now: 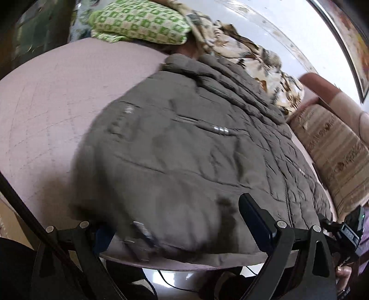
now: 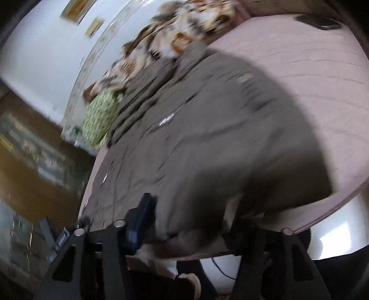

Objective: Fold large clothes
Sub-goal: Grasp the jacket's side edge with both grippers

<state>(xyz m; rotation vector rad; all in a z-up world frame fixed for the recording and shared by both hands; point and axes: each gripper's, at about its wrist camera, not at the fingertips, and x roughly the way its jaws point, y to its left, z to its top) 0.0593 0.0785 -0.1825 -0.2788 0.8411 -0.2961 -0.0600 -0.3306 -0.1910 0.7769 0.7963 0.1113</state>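
Note:
A large grey-brown quilted jacket (image 1: 196,143) lies spread on a pink bed sheet (image 1: 50,99); it also shows in the right wrist view (image 2: 219,138). My left gripper (image 1: 182,226) is at the jacket's near hem, its jaws wide apart with the hem bulging between them; one finger (image 1: 256,217) lies on the fabric, the other is hidden under it. My right gripper (image 2: 193,221) is at the near hem too, jaws wide apart around a fold; its left finger (image 2: 140,223) shows, the right one is hidden. The right view is blurred.
A green-checked pillow (image 1: 140,20) and a floral blanket (image 1: 260,67) lie at the bed's far side. A striped sofa (image 1: 339,152) stands to the right. A dark phone-like object (image 2: 320,22) lies on the sheet. The bed edge and a floor cable (image 2: 221,267) are below.

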